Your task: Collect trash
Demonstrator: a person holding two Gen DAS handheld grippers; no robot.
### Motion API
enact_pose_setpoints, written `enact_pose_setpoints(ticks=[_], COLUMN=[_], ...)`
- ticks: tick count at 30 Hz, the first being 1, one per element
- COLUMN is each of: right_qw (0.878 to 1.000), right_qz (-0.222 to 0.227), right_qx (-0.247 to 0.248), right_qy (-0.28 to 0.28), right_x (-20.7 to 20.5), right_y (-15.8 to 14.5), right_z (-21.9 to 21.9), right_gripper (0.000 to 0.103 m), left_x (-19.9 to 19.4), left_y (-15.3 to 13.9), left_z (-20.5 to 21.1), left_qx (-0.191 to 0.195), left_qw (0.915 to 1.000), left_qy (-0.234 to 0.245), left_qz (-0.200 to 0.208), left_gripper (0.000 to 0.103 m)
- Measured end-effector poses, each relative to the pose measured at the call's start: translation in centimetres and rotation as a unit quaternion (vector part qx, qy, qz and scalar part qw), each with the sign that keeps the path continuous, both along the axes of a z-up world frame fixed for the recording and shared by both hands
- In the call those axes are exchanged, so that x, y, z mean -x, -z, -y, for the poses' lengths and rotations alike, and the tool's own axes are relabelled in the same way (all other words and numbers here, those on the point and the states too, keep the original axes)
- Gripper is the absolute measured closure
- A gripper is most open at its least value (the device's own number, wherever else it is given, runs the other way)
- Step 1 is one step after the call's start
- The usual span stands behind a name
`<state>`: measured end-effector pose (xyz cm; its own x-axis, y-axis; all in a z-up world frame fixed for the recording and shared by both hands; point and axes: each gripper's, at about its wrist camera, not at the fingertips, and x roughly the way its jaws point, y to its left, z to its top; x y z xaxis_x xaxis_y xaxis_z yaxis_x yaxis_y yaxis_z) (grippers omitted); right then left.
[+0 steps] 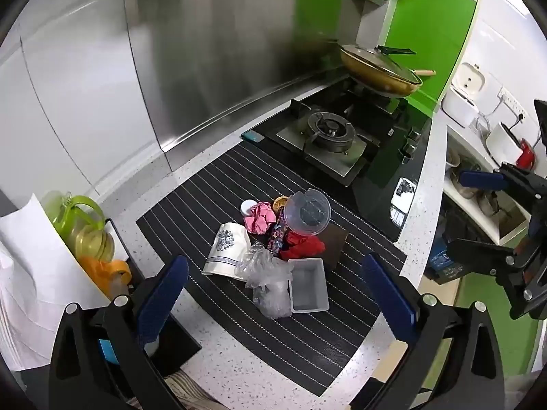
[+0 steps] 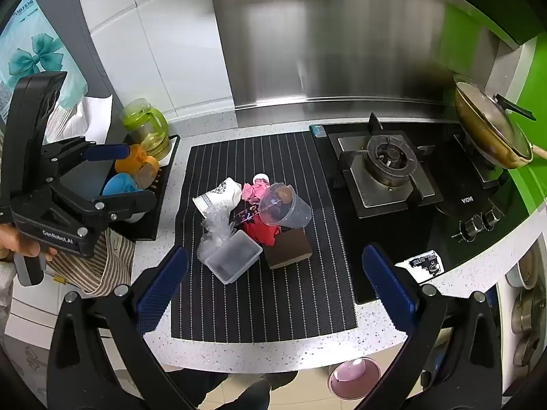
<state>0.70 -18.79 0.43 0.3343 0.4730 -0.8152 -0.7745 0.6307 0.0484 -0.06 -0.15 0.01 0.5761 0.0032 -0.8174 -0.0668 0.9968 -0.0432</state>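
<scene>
On the counter (image 2: 342,352), the trash pile (image 2: 253,225) sits mid-way on the black striped mat (image 2: 266,307), dead ahead at 12 o'clock of both wrist views and below the fingers, since both tools tilt steeply down at it. Left hand-held gripper (image 1: 277,294): jaws spread wide, nothing between the pads, clear of the pile. Right hand-held gripper (image 2: 277,287): same, wide and empty. Nearest item to both is the clear plastic tray (image 2: 234,259), at the pile's 6 o'clock edge, touching the crumpled clear bag (image 2: 215,229) at its 10 o'clock; in the right view the tray's long axis runs about 8-to-2 o'clock, so it lies skewed to the finger line. Behind it: brown sponge block (image 2: 289,247), red wrapper (image 2: 261,232), tipped clear cup (image 2: 285,206), pink paper (image 2: 254,191), white pouch (image 2: 218,194). Neither hand looks clearly nearer; the pile seems centred for both. Judgement: collection not started, next move is a descent onto the tray or bag.
</scene>
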Motion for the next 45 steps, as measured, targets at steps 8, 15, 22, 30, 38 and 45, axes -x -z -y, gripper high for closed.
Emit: enact_pose_setpoints(ticks=[8,15,22,30,38,45], right_qw=[1.0,1.0,1.0,1.0,1.0,1.0], right_qz=[0.0,0.0,-0.001,-0.001,-0.002,-0.002], right_qx=[-0.001,-0.003,-0.004,-0.004,-0.004,-0.004], right_qy=[0.001,0.0,0.0,-0.001,-0.001,-0.001], right_x=[-0.1,-0.2,-0.2,-0.1,-0.1,-0.1], right_y=[0.2,0.1,0.1,0.1,0.3,0.4], right_z=[0.0,0.2,0.3,0.3,0.3,0.2], right_gripper=[0.003,0.003,0.003,0.003,0.003,0.003], left_x=[-0.1,-0.5,0.0,0.0,0.1,0.2], left_y=[-0.6,-0.5,0.2,0.2,0.2,0.4], left_z=[0.3,-0.1,-0.3,-0.3,-0.3,-0.4], left_qx=[0.016,0.012,0.018,0.016,0.012,0.012], left_qw=[0.9998,0.9998,0.9998,0.9998,0.9999,0.9999], left_qy=[-0.008,-0.01,-0.013,-0.012,-0.01,-0.011], left_qz=[-0.005,-0.01,-0.001,-0.002,-0.003,-0.003], left_gripper=[0.005,0.005,0.005,0.005,0.005,0.005])
